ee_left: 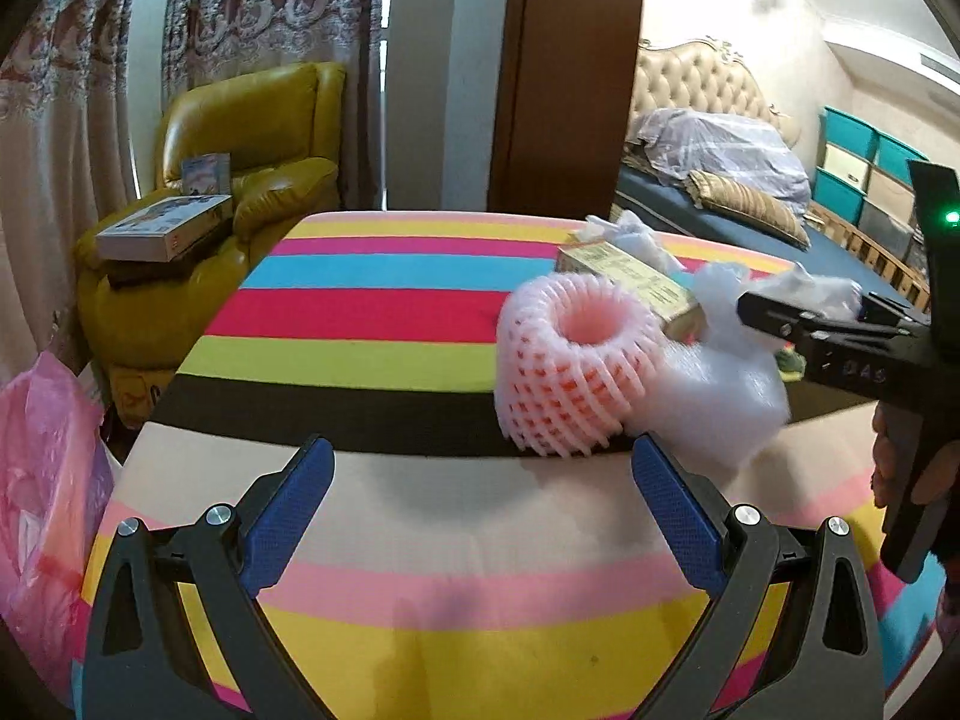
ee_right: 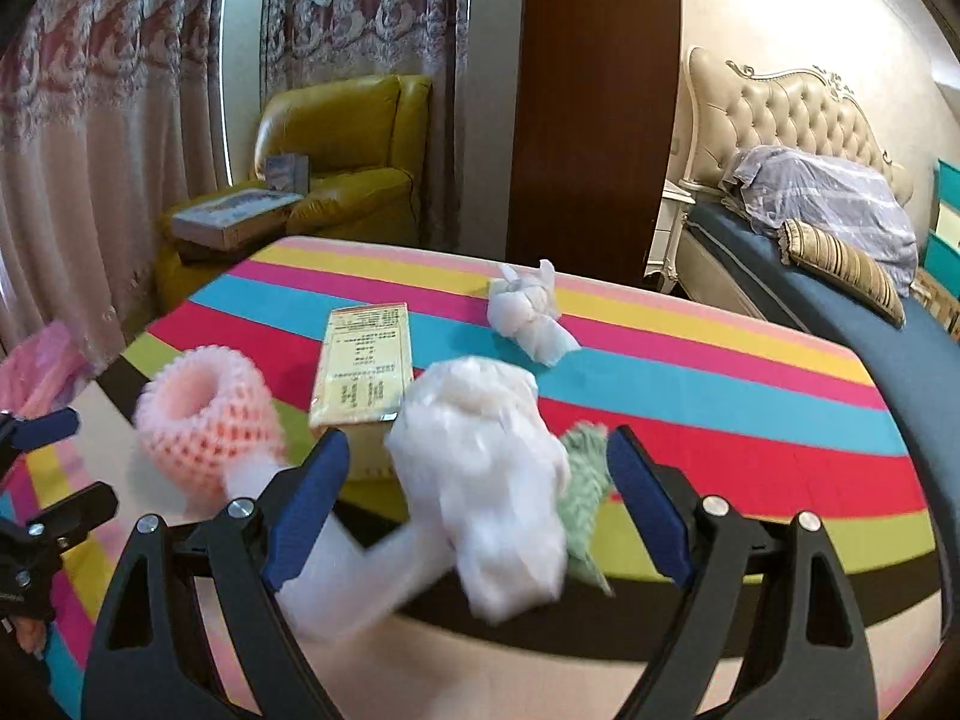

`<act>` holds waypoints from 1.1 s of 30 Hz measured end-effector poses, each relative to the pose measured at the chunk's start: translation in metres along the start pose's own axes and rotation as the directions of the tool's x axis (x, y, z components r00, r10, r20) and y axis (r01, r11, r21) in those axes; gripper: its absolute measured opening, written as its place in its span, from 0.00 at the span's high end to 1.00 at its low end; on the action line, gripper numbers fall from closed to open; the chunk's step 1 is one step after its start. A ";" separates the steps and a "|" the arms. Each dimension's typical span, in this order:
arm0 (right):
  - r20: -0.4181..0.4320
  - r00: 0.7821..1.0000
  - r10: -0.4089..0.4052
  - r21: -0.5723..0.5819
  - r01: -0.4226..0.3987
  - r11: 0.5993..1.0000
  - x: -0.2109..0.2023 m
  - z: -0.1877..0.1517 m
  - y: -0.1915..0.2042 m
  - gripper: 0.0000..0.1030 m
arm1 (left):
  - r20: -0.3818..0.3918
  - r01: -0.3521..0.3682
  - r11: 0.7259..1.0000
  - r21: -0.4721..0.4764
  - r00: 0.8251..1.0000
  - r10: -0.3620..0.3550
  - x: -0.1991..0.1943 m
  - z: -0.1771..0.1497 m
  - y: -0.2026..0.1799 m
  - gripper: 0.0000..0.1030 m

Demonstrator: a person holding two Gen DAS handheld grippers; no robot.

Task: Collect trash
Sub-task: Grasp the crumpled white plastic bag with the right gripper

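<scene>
Trash lies on the striped tablecloth (ee_left: 384,312) (ee_right: 720,402). My left gripper (ee_left: 483,480) is open above the cloth, just short of a pink foam fruit net (ee_left: 570,360) (ee_right: 204,414). A white foam wad (ee_left: 714,384) (ee_right: 492,480) sits between the fingers of my open right gripper (ee_right: 477,480) (ee_left: 798,312), and the blue pads stand clear of it. A green foam piece (ee_right: 582,480) lies beside the wad. Beyond are a flat yellow box (ee_right: 363,366) (ee_left: 630,282) and a crumpled white tissue (ee_right: 528,312) (ee_left: 630,234). The left gripper (ee_right: 66,468) shows at the right wrist view's left edge.
A pink plastic bag (ee_left: 42,480) hangs off the table's left side. A yellow armchair (ee_left: 240,180) with boxes on it stands behind, before curtains. A brown panel (ee_left: 570,72) and a bed (ee_right: 840,228) are at the back right.
</scene>
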State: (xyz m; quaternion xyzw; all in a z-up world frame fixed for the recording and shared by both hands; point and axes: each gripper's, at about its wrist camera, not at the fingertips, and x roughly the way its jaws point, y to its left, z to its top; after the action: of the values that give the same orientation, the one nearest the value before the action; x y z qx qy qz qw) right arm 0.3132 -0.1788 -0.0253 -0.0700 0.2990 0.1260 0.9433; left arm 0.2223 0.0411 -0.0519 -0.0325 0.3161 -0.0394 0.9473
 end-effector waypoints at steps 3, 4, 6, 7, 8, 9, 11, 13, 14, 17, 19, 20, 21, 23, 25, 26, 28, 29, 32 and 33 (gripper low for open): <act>-0.045 0.999 -0.018 0.000 0.018 1.000 0.014 0.003 0.000 0.19 | -0.004 0.006 1.000 -0.005 1.000 -0.006 0.002 0.005 -0.002 0.09; -0.052 0.999 -0.014 0.003 0.014 1.000 0.015 0.002 -0.002 0.25 | -0.004 0.007 1.000 -0.002 1.000 -0.007 0.001 0.005 -0.002 0.09; -0.070 0.997 0.013 0.003 -0.013 1.000 0.014 -0.003 -0.007 0.51 | -0.008 0.008 1.000 0.008 1.000 -0.008 0.003 0.008 -0.006 0.09; -0.074 0.997 0.021 0.006 -0.021 1.000 0.010 -0.007 -0.009 0.61 | -0.012 0.011 1.000 0.009 1.000 -0.011 0.005 0.009 -0.008 0.09; -0.061 0.998 0.024 0.010 -0.023 1.000 0.004 -0.009 -0.012 0.64 | -0.019 0.017 1.000 0.010 1.000 -0.017 0.007 0.010 -0.010 0.09; -0.038 0.999 0.031 0.013 -0.030 0.999 -0.006 -0.012 -0.015 0.65 | -0.027 0.022 1.000 0.011 0.999 -0.022 0.010 0.010 -0.012 0.09; 0.002 1.000 0.028 0.014 -0.028 1.000 -0.025 -0.019 -0.021 0.68 | -0.040 0.026 1.000 0.014 0.999 -0.026 0.014 0.010 -0.018 0.09; 0.049 0.999 0.022 0.017 -0.023 1.000 -0.049 -0.027 -0.027 0.68 | -0.051 0.032 0.999 0.013 0.998 -0.031 0.018 0.010 -0.021 0.09; 0.062 0.998 0.026 0.020 -0.027 0.999 -0.058 -0.031 -0.029 0.68 | -0.056 0.034 0.999 0.010 0.998 -0.034 0.020 0.009 -0.024 0.09; 0.080 0.996 0.034 0.018 -0.036 0.999 -0.081 -0.044 -0.034 0.68 | -0.051 0.045 0.999 -0.005 0.998 -0.045 0.017 0.006 -0.036 0.09; 0.079 0.996 0.028 0.021 -0.029 0.999 -0.088 -0.052 -0.040 0.68 | -0.031 0.056 0.998 -0.028 0.998 -0.057 0.011 0.005 -0.043 0.09; 0.078 0.997 0.022 0.026 -0.024 0.999 -0.091 -0.056 -0.044 0.68 | -0.023 0.073 0.996 -0.042 0.997 -0.074 0.008 0.005 -0.047 0.09; 0.079 0.997 0.009 0.032 -0.012 0.999 -0.093 -0.060 -0.049 0.68 | -0.016 0.082 0.995 -0.048 0.996 -0.083 0.006 0.005 -0.052 0.09; 0.082 0.997 0.002 0.059 -0.007 0.998 -0.098 -0.065 -0.059 0.68 | 0.007 0.091 0.994 -0.053 0.996 -0.090 0.002 0.008 -0.064 0.09; 0.093 0.996 0.006 0.095 -0.015 0.995 -0.105 -0.068 -0.071 0.68 | 0.015 0.097 0.994 -0.054 0.995 -0.096 0.002 0.011 -0.075 0.09; 0.098 0.995 0.002 0.101 -0.012 0.995 -0.108 -0.070 -0.074 0.68 | 0.023 0.081 0.995 -0.051 0.997 -0.080 0.004 0.014 -0.085 0.09; 0.111 0.994 -0.001 0.117 -0.012 0.993 -0.116 -0.076 -0.082 0.68 | 0.033 0.043 0.997 -0.057 0.999 -0.041 0.009 0.019 -0.099 0.09; 0.114 0.993 -0.001 0.123 -0.013 0.992 -0.119 -0.078 -0.085 0.68 | 0.030 0.032 0.997 -0.063 0.999 -0.030 0.013 0.021 -0.104 0.09; 0.124 0.992 -0.007 0.136 -0.010 0.991 -0.129 -0.086 -0.093 0.67 | 0.005 -0.057 0.992 -0.114 0.998 0.058 0.032 0.027 -0.120 0.09; 0.128 0.992 -0.007 0.141 -0.012 0.990 -0.133 -0.089 -0.097 0.67 | -0.006 -0.071 0.989 -0.127 0.997 0.071 0.037 0.029 -0.124 0.09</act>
State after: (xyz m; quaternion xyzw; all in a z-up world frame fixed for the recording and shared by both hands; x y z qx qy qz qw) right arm 0.1867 -0.3158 -0.0152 0.0059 0.2459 0.1098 0.9630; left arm 0.2623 -0.0845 -0.0402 -0.0814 0.3197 0.0143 0.9439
